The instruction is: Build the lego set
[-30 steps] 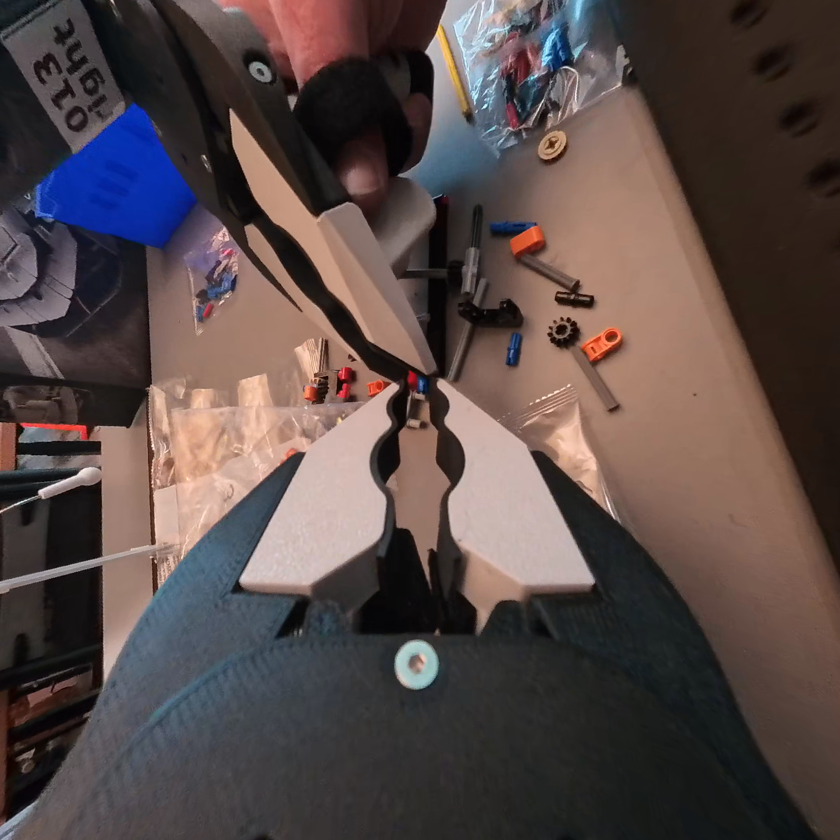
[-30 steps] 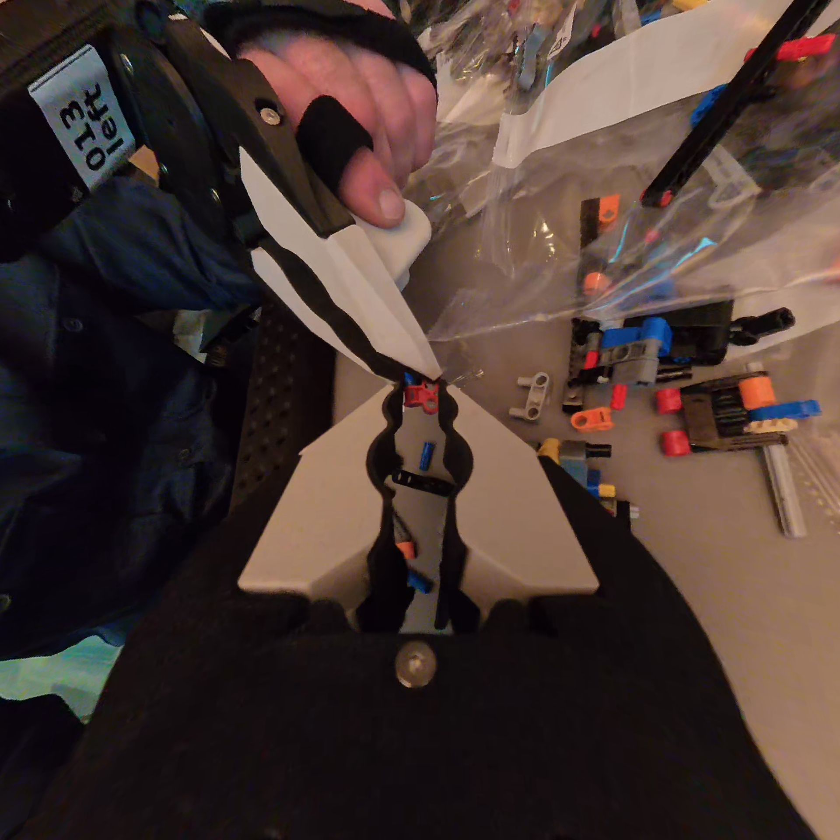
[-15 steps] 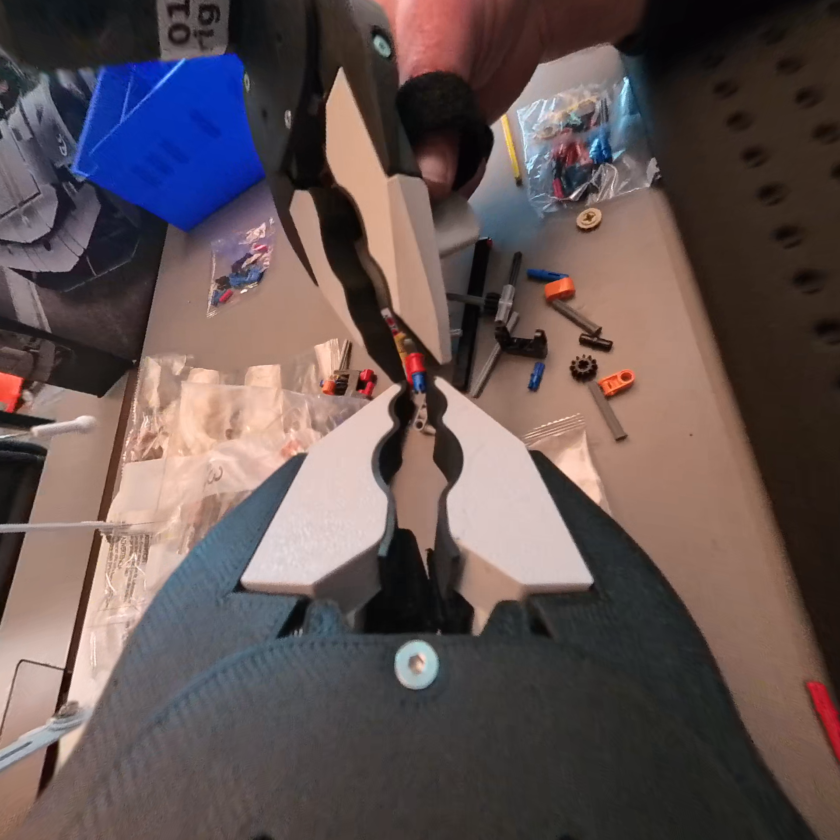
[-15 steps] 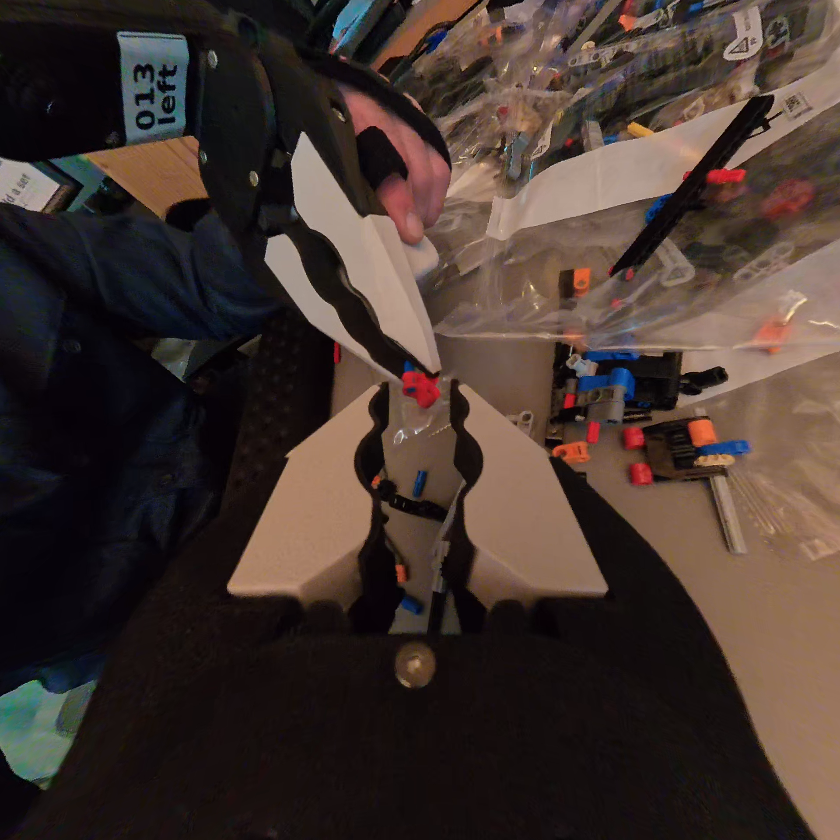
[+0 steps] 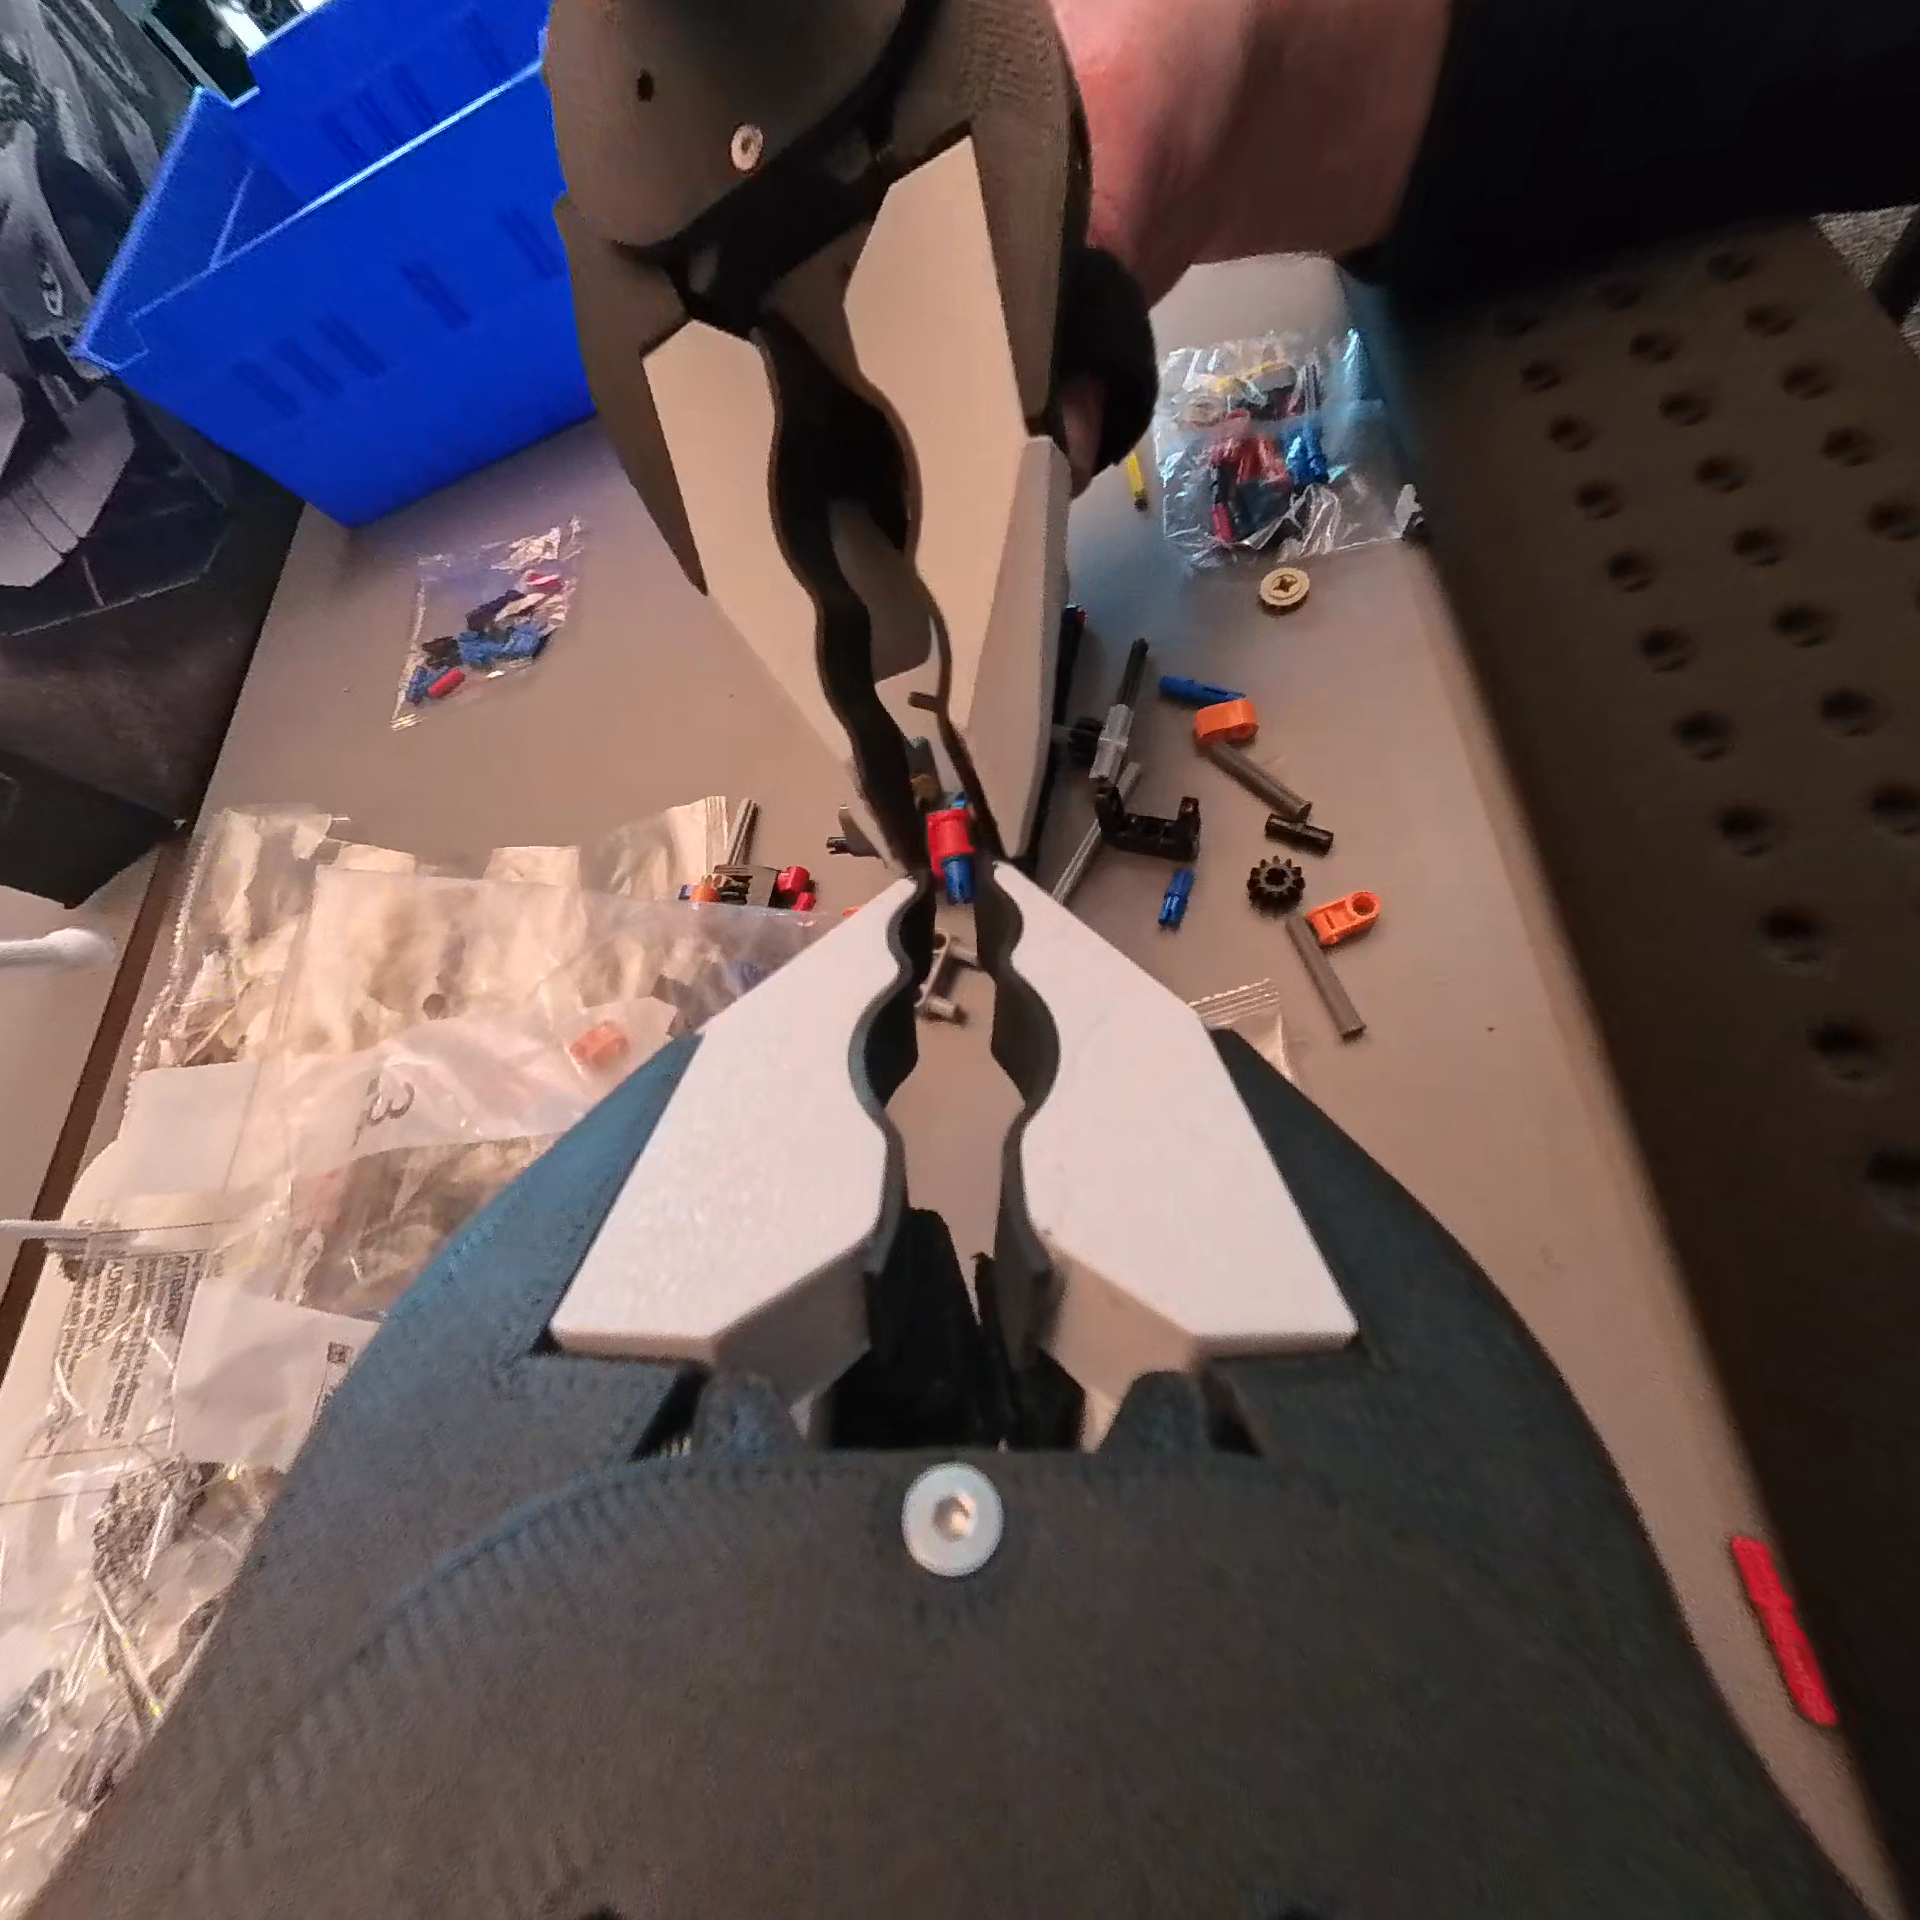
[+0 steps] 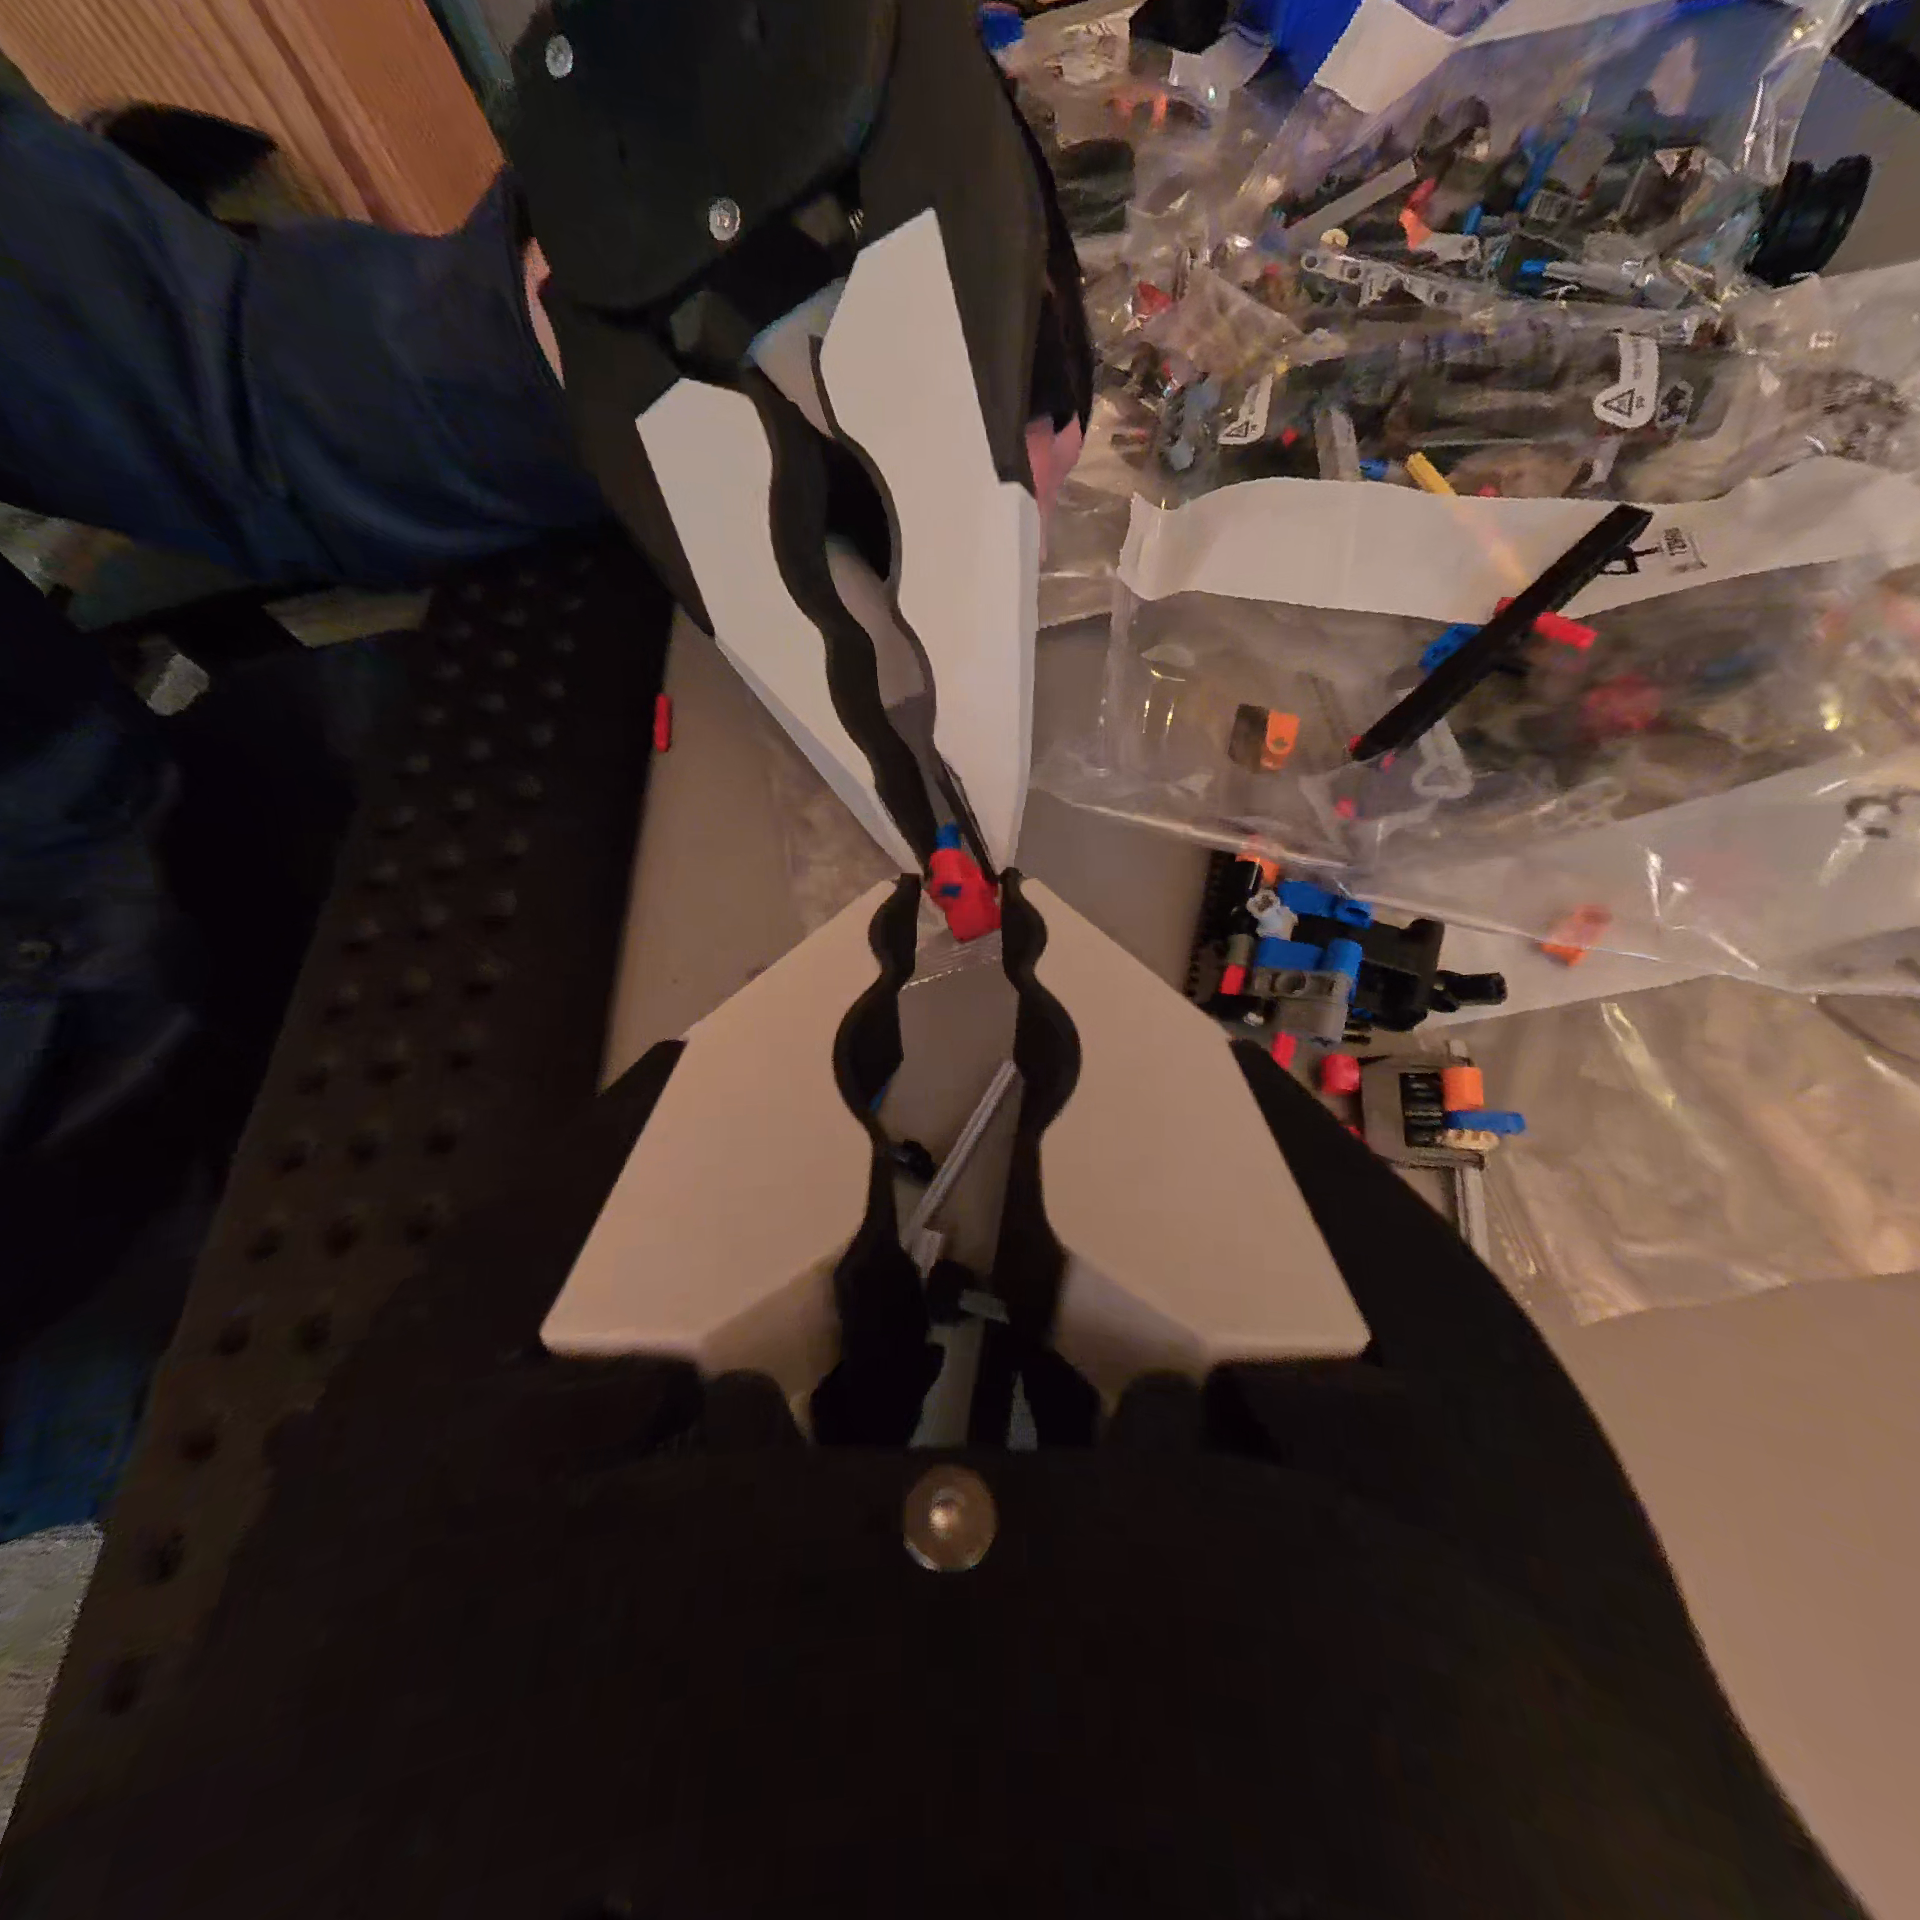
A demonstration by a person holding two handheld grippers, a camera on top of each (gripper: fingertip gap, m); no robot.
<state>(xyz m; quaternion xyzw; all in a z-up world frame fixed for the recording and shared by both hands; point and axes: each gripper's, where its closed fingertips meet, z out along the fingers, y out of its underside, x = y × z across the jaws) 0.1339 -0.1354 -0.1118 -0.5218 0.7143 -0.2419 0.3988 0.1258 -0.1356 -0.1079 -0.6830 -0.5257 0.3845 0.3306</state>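
A small red connector (image 5: 947, 834) with a blue pin (image 5: 961, 881) in it hangs above the grey table (image 5: 1455, 1143), between the tips of both grippers. My left gripper (image 5: 954, 885) comes from below in the left wrist view and is shut on the blue pin end. My right gripper (image 5: 948, 847) comes down from above, tip to tip with it, shut on the red connector. In the right wrist view the right gripper (image 6: 961, 885) pinches the red connector (image 6: 966, 902). The left gripper (image 6: 956, 854) holds the blue pin (image 6: 947, 836) there.
Loose parts lie beyond the tips: orange connectors (image 5: 1343, 916), a black gear (image 5: 1270, 883), grey axles (image 5: 1322, 977). A blue bin (image 5: 343, 312) stands at the back left. Bags of parts (image 6: 1558, 260) and small sub-assemblies (image 6: 1330, 966) fill the right. A perforated dark surface (image 5: 1714, 727) borders the table. The grippers are tip to tip, or close to it. It is some 8 cm from my left tips to the black gear (image 5: 1270, 883).
Both grippers have swung round from a slanted meeting to face each other head on. The red connector and blue pin have stayed between the tips.
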